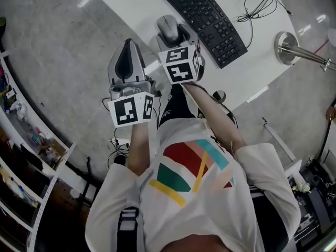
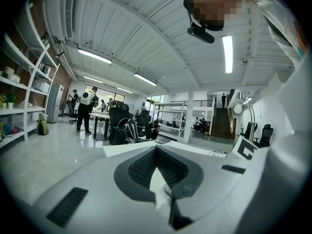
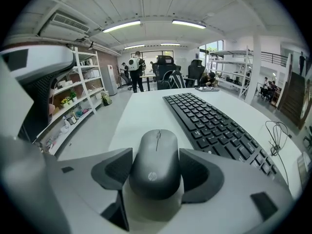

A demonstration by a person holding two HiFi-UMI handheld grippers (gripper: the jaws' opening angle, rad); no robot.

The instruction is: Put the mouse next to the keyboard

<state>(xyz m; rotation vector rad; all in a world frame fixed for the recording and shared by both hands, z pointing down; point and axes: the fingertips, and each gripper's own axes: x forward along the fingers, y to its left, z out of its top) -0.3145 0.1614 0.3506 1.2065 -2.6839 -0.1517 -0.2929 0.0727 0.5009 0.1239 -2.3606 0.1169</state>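
Right gripper (image 3: 157, 174), reaching forward low over the desk (image 3: 139, 113), clamps the mouse (image 3: 156, 152) beside the keyboard (image 3: 214, 126). We note the left gripper (image 2: 158, 168) closed, empty, raised beyond the desk edge.

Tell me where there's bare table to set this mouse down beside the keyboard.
Bare table runs left of the keyboard, ahead of the mouse. Right of the keyboard, a looped cable crowds the space.

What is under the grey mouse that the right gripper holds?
Below the dark grey oval mouse, between the right gripper's jaws, only the white tabletop shows around it. The mouse's own body covers its underside, so whether it rests on the tabletop cannot be seen.
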